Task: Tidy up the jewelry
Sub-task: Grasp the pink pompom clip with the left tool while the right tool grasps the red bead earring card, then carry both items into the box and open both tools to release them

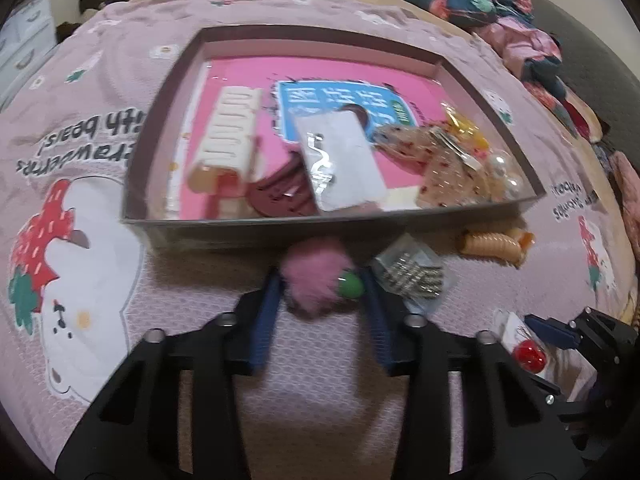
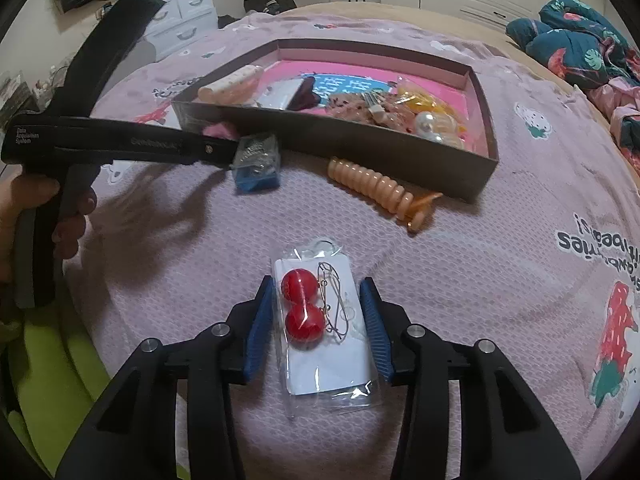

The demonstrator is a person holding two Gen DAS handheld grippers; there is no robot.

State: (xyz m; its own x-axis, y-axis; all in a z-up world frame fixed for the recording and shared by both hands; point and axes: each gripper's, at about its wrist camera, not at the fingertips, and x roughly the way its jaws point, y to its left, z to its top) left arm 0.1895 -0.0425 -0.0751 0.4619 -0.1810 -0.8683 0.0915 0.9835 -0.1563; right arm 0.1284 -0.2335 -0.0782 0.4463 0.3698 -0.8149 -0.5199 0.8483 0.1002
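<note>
While the pink pompom (image 1: 310, 282) is clamped by the left gripper (image 1: 320, 280), the earring packet (image 2: 324, 320) is flanked by the right gripper (image 2: 320, 300). Contact there cannot be confirmed. Both items lie beside the tray (image 1: 280, 222).

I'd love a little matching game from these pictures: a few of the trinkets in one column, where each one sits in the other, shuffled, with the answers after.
Things:
1. fluffy pink pompom with a green bead
2. packet of two red ball earrings
3. peach spiral hair coil
4. cream claw hair clip

Places:
A. inside the shallow brown box
B. between the left gripper fingers
C. on the pink blanket, beside the box's front wall
D. between the right gripper fingers

Pairs: 1-B, 2-D, 3-C, 4-A
</note>
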